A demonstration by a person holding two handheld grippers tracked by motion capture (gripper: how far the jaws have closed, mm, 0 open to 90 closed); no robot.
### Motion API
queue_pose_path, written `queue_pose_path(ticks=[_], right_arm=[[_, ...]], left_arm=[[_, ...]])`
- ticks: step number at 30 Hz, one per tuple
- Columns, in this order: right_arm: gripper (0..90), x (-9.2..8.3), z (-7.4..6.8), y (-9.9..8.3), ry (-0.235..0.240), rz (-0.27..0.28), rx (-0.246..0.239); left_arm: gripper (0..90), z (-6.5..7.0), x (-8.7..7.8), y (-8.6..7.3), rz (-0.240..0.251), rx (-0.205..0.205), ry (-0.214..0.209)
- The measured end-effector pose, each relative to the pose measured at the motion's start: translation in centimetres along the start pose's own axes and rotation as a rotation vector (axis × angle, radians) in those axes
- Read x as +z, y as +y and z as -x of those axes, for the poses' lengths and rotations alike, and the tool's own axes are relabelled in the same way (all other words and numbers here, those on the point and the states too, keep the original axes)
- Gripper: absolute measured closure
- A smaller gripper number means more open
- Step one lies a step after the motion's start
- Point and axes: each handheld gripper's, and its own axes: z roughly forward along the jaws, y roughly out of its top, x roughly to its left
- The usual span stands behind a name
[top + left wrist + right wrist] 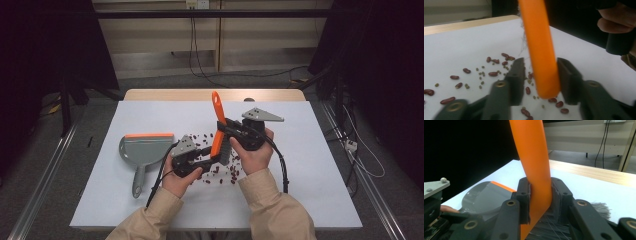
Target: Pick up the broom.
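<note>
Worktop (310,200): red beans (232,172) scattered mid-surface; grey dustpan (142,150) left, apart. Hand brush (218,132) upright over beans, bristles down. Right tongs (226,126) clamped on handle; left tongs (212,159) closed around its lower end

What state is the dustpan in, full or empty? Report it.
Empty: the dustpan lies flat with a bare grey tray, apart from the beans, which lie scattered on the table beside the brush.
</note>
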Motion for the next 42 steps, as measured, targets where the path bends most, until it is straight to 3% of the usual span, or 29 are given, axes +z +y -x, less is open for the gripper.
queue_pose_path(ticks=[5, 11, 12, 14, 18, 27, 30, 36, 42], right_arm=[[70.7, 0.2, -0.3, 0.0, 0.012, -0.012, 0.000], [69.5, 0.4, -0.6, 0.1, 0.004, -0.002, -0.007], [61.6, 0.5, -0.7, 0.2, 0.009, -0.002, -0.005], [57.0, 0.5, -0.9, 0.2, 0.003, -0.002, -0.013], [36.5, 0.4, -1.0, 0.3, -0.027, -0.003, -0.011], [17.7, 0.5, -1.2, -0.4, -0.026, -0.032, 0.008], [16.6, 0.7, -1.3, -0.7, -0.025, -0.044, 0.015], [14.6, 1.5, -1.8, -1.3, -0.082, -0.071, 0.036], [14.2, 2.2, -2.5, -1.6, -0.073, -0.068, 0.044]], left_arm=[[70.1, -0.2, -0.2, 0.0, -0.031, -0.041, 0.050], [70.8, -0.2, -0.5, 0.0, -0.018, -0.031, 0.096], [70.9, -0.3, -0.5, 0.0, -0.015, -0.037, 0.099], [70.9, -0.5, -0.6, 0.0, -0.014, -0.038, 0.115], [70.9, -0.8, -0.8, 0.0, -0.007, -0.042, 0.134], [70.8, -1.0, -0.9, 0.0, -0.004, -0.037, 0.176], [70.8, -1.0, -0.9, 0.0, -0.004, -0.037, 0.183], [70.8, -1.0, -0.8, 0.0, 0.003, -0.035, 0.197], [70.8, -0.8, -0.7, -0.1, 0.004, -0.034, 0.199]])
